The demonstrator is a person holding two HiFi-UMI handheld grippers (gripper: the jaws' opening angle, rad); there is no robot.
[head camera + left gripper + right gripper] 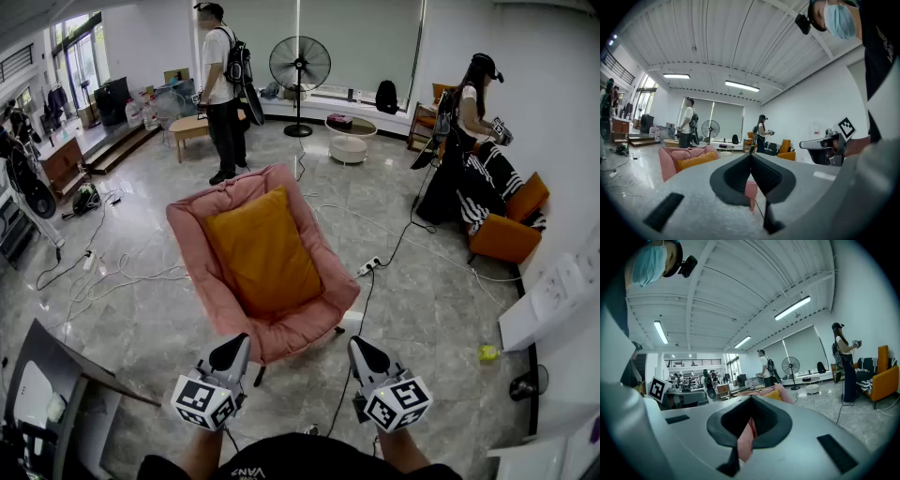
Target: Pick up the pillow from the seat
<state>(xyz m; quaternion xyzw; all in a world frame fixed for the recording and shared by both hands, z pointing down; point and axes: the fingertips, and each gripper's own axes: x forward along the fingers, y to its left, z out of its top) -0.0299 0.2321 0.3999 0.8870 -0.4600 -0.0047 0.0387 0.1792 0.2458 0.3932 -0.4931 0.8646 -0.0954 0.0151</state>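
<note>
An orange-yellow pillow [263, 251] leans on the seat of a pink padded chair [202, 277] in the middle of the floor. My left gripper [234, 349] and right gripper [361, 352] hover side by side just short of the chair's front edge, both shut with nothing in them. The left gripper view has its closed jaws [751, 157] pointing past the chair [670, 157] and pillow [696, 161], which sit left of them, and the right gripper [825, 145] shows to the right. In the right gripper view, the pillow [772, 394] peeks just beyond its shut jaws [751, 401].
Cables and a power strip [367, 266] trail over the tiled floor around the chair. A standing fan [299, 66], a round white table [349, 141], orange armchairs [506, 234] and two standing people [221, 89] are farther back. A desk corner [56, 394] is at my lower left.
</note>
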